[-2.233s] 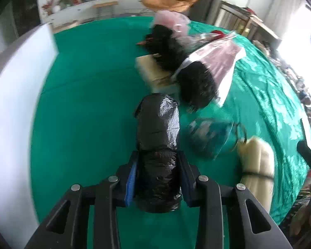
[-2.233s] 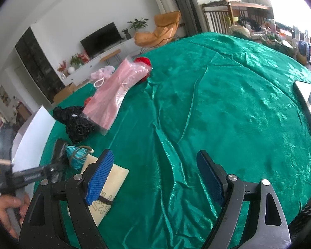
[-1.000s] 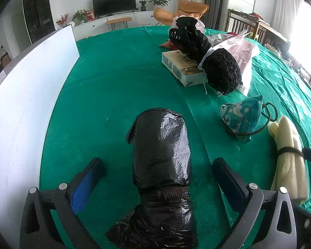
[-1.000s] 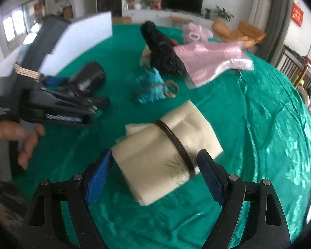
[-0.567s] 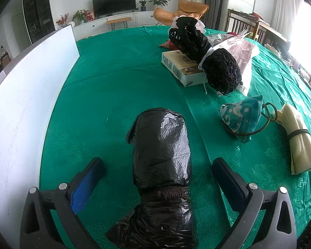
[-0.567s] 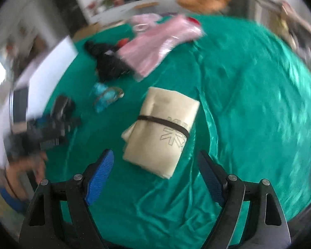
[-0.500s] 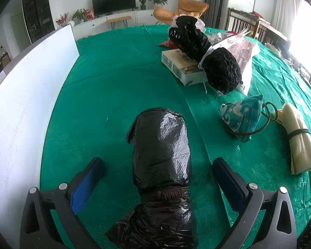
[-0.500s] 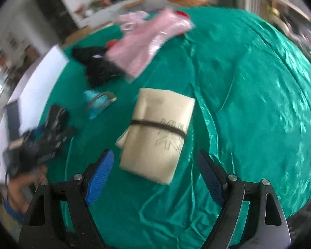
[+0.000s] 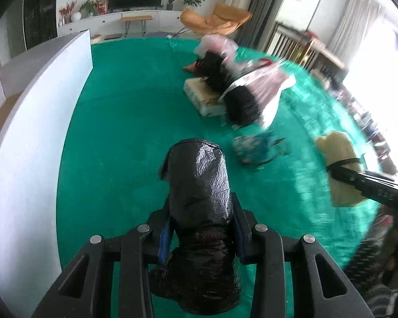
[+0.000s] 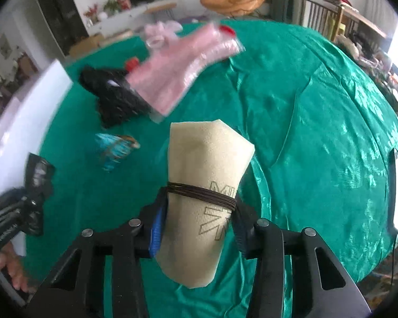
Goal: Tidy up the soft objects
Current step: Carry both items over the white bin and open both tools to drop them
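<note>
On the green-clothed counter [image 9: 124, 122], both claws loaded, pick-up step judged just done. Left claw [image 9: 201, 234] pressed together on the lower end of a black plastic-wrapped bundle [image 9: 199, 180], jaws having just been closing with the bundle between them; bundle pointing forward from the fingers, its far end seemingly lifted off the cloth, though hard to be sure. Right claw [image 10: 196, 232] likewise just closed, pinching a cream rolled cloth [image 10: 204, 182] just below its dark cord binding, roll standing forward and clear of the counter.

Further off, resting on the cloth: a small teal pouch [image 10: 116, 148] near the middle, a black woolly item [image 10: 111, 100] with a clear-wrapped pink garment [image 10: 183, 71] lying across it, and a flat cardboard box [image 9: 201, 98] beneath, all blurred. White board [image 9: 31, 132] upright along the left edge. Person's hand [image 10: 5, 267] visible on the left tool's handle.

Next move, as a judgement: carrying both soft bundles to a gathering place, probably beside the pile at the far side, without loosening either grip. Destination not marked anywhere visible. Risk: slick plastic slipping from the left pads; roll sagging or sliding from its cord.
</note>
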The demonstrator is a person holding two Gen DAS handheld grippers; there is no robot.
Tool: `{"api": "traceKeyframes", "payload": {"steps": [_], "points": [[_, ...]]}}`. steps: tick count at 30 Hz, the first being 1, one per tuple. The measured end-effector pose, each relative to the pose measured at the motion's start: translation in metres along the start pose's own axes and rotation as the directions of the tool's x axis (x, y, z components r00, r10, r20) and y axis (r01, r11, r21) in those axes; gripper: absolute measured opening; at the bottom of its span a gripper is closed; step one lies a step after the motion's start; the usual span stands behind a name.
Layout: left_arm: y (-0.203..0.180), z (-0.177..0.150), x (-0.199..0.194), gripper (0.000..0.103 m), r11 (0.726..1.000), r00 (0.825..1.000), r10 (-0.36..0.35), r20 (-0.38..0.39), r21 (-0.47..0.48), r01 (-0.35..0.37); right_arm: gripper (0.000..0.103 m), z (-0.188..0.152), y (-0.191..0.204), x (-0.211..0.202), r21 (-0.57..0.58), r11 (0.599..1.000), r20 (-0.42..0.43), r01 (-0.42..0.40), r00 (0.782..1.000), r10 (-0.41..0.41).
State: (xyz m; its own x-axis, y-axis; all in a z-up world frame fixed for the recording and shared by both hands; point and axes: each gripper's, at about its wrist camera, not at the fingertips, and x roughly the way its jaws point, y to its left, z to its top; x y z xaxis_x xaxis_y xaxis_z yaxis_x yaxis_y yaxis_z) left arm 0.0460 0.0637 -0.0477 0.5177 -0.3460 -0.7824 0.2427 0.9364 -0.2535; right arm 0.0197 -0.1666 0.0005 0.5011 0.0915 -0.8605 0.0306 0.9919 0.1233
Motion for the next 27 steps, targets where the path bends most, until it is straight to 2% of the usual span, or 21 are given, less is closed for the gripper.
{"api": "traceKeyframes", "payload": {"steps": [4, 7, 11, 14, 18, 19, 20, 21, 22, 23, 24, 25, 27], "points": [[0.005, 0.01, -0.041, 0.037, 0.996, 0.996, -0.073, 0.053, -0.04, 0.076, 0.046, 0.006, 0.027, -0.032, -0.029, 0.996, 0.052, -0.083, 0.995, 0.084], [0.026, 0.02, -0.081, 0.037, 0.995, 0.99, -0.069, 0.12, -0.061, 0.077, 0.046, 0.014, 0.062, -0.046, -0.073, 0.983, 0.078, -0.17, 0.981, 0.175], [0.075, 0.031, -0.135, 0.037, 0.992, 0.981, 0.012, 0.194, -0.126, 0.013, 0.047, 0.03, 0.132, -0.061, -0.147, 0.941, 0.085, -0.305, 0.944, 0.319], [0.125, 0.029, -0.166, 0.037, 0.977, 0.967, 0.15, 0.208, -0.183, -0.112, 0.047, 0.038, 0.197, -0.071, -0.215, 0.887, 0.06, -0.409, 0.901, 0.43], [0.192, 0.013, -0.185, 0.037, 0.924, 0.936, 0.32, 0.145, -0.265, -0.275, 0.047, 0.043, 0.283, -0.076, -0.291, 0.797, -0.019, -0.529, 0.836, 0.548], [0.209, 0.007, -0.188, 0.039, 0.902, 0.925, 0.362, 0.119, -0.294, -0.315, 0.049, 0.042, 0.305, -0.075, -0.306, 0.773, -0.043, -0.556, 0.819, 0.572], [0.226, 0.0, -0.187, 0.041, 0.88, 0.916, 0.394, 0.08, -0.32, -0.351, 0.053, 0.04, 0.322, -0.073, -0.318, 0.755, -0.058, -0.573, 0.807, 0.588], [0.237, -0.006, -0.184, 0.042, 0.863, 0.91, 0.411, 0.046, -0.341, -0.373, 0.062, 0.036, 0.34, -0.07, -0.335, 0.734, -0.071, -0.59, 0.793, 0.605], [0.253, -0.014, -0.181, 0.05, 0.842, 0.905, 0.425, 0.009, -0.373, -0.391, 0.068, 0.032, 0.359, -0.064, -0.36, 0.715, -0.078, -0.599, 0.783, 0.617], [0.269, -0.023, -0.179, 0.065, 0.817, 0.903, 0.43, -0.015, -0.42, -0.396, 0.079, 0.027, 0.372, -0.057, -0.379, 0.699, -0.092, -0.606, 0.777, 0.623], [0.277, -0.029, -0.178, 0.073, 0.798, 0.9, 0.436, -0.023, -0.452, -0.398, 0.081, 0.021, 0.389, -0.045, -0.397, 0.684, -0.138, -0.612, 0.777, 0.614], [0.287, -0.038, -0.18, 0.084, 0.775, 0.9, 0.435, -0.021, -0.501, -0.386, 0.081, 0.016, 0.397, -0.036, -0.408, 0.684, -0.171, -0.605, 0.787, 0.593], [0.296, -0.048, -0.187, 0.087, 0.75, 0.901, 0.434, 0.004, -0.556, -0.359, 0.081, 0.007, 0.402, -0.027, -0.443, 0.696, -0.181, -0.565, 0.817, 0.548]]}}
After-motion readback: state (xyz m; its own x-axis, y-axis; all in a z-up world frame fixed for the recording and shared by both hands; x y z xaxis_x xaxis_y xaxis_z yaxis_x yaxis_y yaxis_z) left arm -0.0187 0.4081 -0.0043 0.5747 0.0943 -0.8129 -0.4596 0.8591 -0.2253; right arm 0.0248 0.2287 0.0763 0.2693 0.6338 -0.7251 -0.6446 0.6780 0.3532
